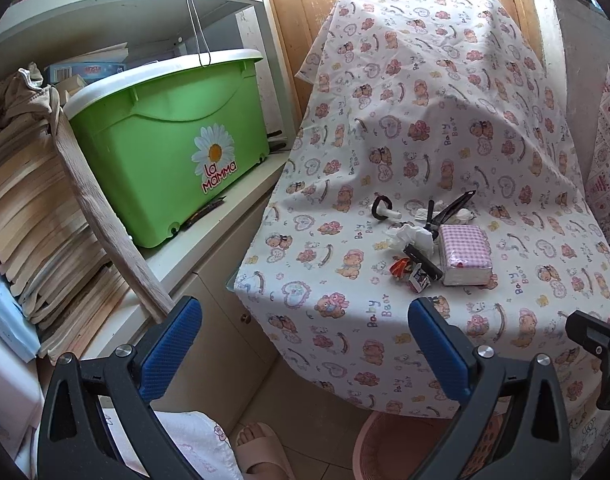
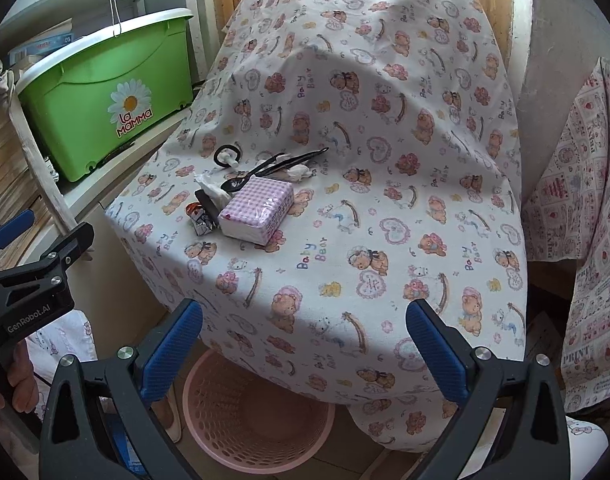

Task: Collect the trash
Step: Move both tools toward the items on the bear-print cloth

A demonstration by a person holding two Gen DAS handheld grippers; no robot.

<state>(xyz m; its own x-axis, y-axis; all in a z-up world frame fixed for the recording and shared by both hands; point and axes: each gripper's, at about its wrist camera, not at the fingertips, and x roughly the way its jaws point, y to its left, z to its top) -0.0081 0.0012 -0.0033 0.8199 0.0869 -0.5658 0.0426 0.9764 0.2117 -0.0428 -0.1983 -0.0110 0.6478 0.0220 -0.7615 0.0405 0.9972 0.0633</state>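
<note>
Trash (image 2: 213,196) sits in a small cluster on the bear-print cloth (image 2: 385,240) covering the table: crumpled white tissue (image 1: 411,236), a torn red-and-white wrapper (image 2: 199,216) and a black stick-like piece, packed against the left side of a pink checked tissue pack (image 2: 257,210). Black tongs (image 2: 289,160) and a black spoon lie just behind the pack, their long axes running from 8 o'clock toward 2 o'clock in the right wrist view; a black ring with a white stub lies beyond them.

From the right gripper (image 2: 305,344) the cluster lies toward 11 o'clock, well ahead of its wide-spread, empty blue pads. From the left gripper (image 1: 305,344), also fully spread and holding nothing, it lies toward 1 o'clock. Neither seems clearly nearer, though the fisheye makes that hard to judge; the wrapper and tissue on the cluster's left edge look more open to the left one.

A pink mesh basket (image 2: 257,412) stands on the tiled floor under the table's near edge, at 6 o'clock, probably where the pieces should go. The cloth is loose and wrinkled, so a pinch could catch fabric too. A green lidded bin (image 1: 169,136) rests on a white cabinet at 10 o'clock, beside stacked books, with a wooden door behind.
</note>
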